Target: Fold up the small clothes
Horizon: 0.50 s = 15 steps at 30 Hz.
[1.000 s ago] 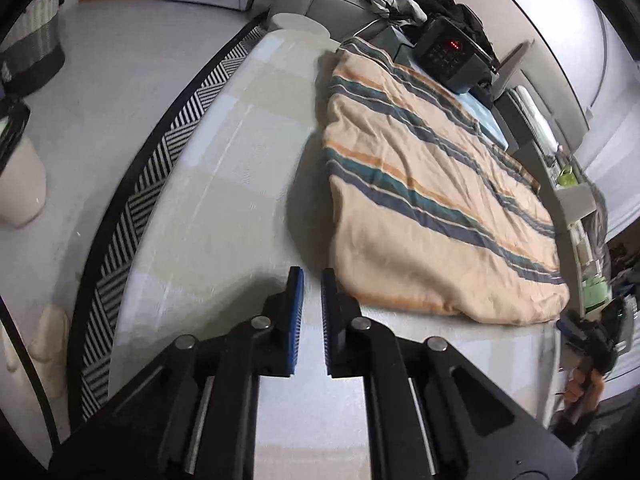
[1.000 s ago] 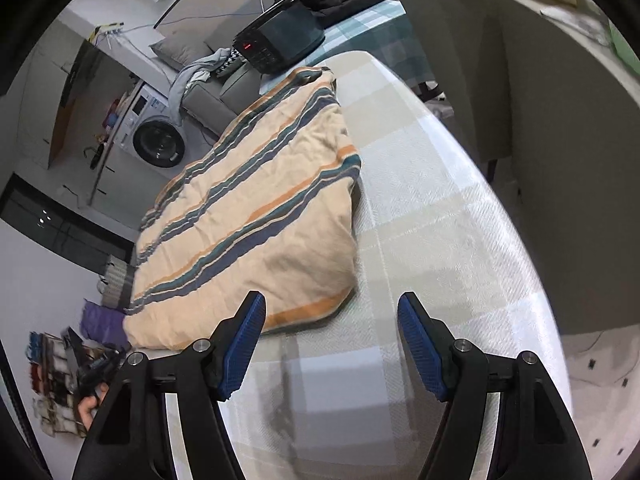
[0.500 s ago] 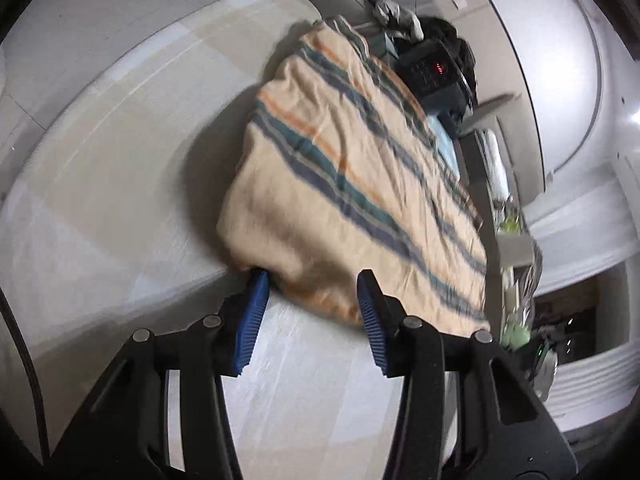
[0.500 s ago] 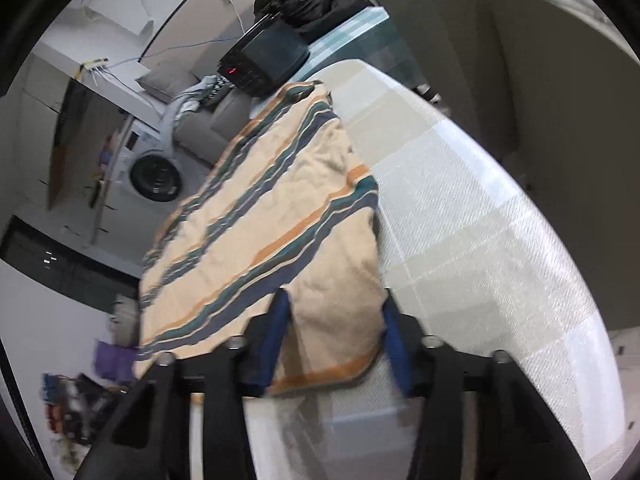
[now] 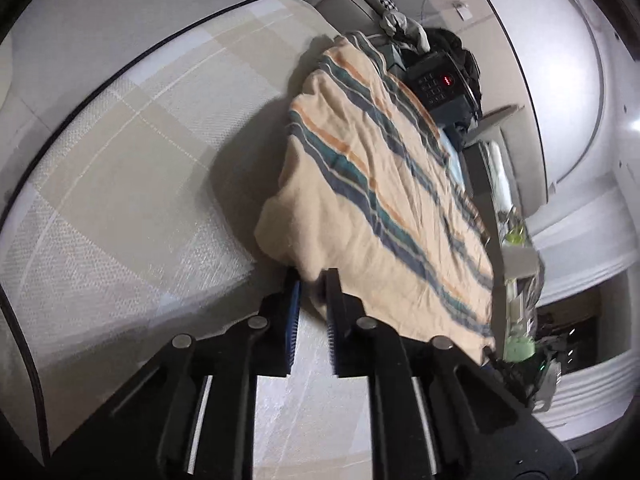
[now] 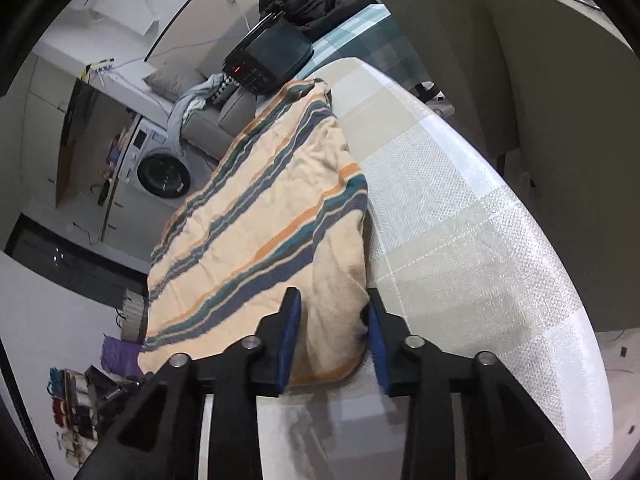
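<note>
Both grippers, left (image 5: 311, 280) and right (image 6: 333, 300), have just been closed on the near corners of the peach striped cloth (image 5: 372, 184) on the checked table (image 5: 132, 152); thin pinches could slip when lifted.

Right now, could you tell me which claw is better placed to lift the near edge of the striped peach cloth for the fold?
Probably the left claw: it pinches the striped peach cloth at a near corner. The right claw only brackets a thicker bunch.

Striped peach cloth (image 5: 384, 200) flat on table
</note>
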Tool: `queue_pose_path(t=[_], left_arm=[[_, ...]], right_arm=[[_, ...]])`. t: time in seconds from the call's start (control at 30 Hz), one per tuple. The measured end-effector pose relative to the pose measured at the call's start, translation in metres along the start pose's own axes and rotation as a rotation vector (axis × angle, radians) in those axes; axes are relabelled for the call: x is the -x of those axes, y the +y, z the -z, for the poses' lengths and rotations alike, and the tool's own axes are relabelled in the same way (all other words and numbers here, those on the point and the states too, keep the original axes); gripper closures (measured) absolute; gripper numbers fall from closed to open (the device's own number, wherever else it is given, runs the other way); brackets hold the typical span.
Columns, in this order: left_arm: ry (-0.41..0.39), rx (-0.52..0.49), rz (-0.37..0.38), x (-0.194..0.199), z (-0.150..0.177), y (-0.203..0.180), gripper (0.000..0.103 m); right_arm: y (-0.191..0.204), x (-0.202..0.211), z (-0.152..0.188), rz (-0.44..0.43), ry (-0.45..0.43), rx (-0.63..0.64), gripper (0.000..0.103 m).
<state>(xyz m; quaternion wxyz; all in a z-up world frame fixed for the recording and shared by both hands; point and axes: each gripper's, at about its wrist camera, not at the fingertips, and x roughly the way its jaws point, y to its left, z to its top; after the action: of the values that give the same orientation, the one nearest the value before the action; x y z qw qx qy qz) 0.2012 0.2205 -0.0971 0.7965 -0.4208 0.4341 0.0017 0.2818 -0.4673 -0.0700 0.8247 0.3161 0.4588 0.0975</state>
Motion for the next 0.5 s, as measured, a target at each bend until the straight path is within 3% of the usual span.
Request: queue_pose_path(t=[0.07,0.13,0.2,0.5], left_arm=[[-0.010,0.004,0.002,-0.003,-0.003,-0.001,0.093],[-0.031,-0.024,-0.018,-0.007,-0.003,-0.006,0.096],[-0.039,-0.057,-0.049,-0.007,0.001,-0.010,0.100],[-0.062,-0.135,-0.147,0.038,0.034,0.009,0.103]], right_arm=[[0.005,-0.003,0.000,0.014,-0.014,0.019,0.071],[0.010,-0.006,0.002,0.044,-0.025,0.058,0.086],[0.012,-0.008,0.004,0.063,-0.029,0.079,0.092],[0.002,0.013,0.029,0.061,0.018,0.125,0.093]])
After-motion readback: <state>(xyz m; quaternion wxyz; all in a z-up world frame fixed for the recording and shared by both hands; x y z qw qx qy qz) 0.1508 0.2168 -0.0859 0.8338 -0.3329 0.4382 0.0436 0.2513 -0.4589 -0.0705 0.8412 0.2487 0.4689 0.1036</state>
